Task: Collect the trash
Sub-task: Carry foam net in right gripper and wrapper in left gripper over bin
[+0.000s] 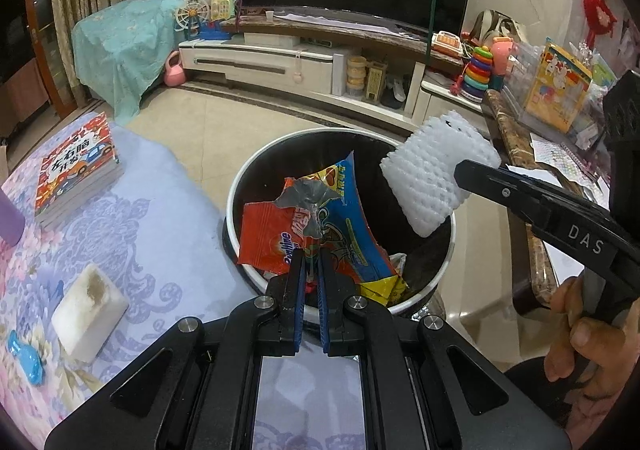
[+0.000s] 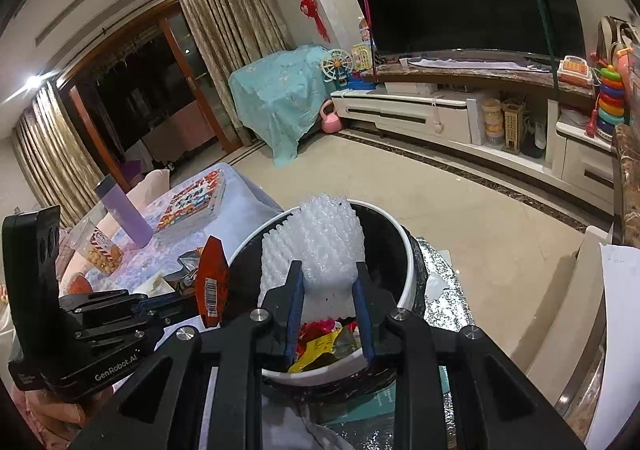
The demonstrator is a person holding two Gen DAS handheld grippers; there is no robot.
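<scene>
My left gripper (image 1: 310, 252) is shut on a bunch of snack wrappers (image 1: 276, 238), orange and blue with a torn silver inside. It holds them over the round black trash bin (image 1: 280, 158) with a white rim. From the right, my right gripper (image 2: 328, 270) is shut on a white foam net sleeve (image 2: 320, 242), which hangs above the bin's (image 2: 404, 250) opening. In the left wrist view the foam sleeve (image 1: 432, 178) sits over the bin's far right side. Red and yellow wrappers (image 2: 320, 342) lie inside the bin. The left gripper (image 2: 188, 302) with its wrappers (image 2: 212, 282) shows at the bin's left rim.
A flowered tablecloth (image 1: 132, 218) left of the bin carries a picture book (image 1: 76, 166), a white block (image 1: 90, 314), a blue toy (image 1: 24, 358), a purple bottle (image 2: 124, 210) and a snack cup (image 2: 102, 250). A marble-topped table (image 1: 516, 154) stands on the right. A hand (image 1: 588, 334) grips the right tool.
</scene>
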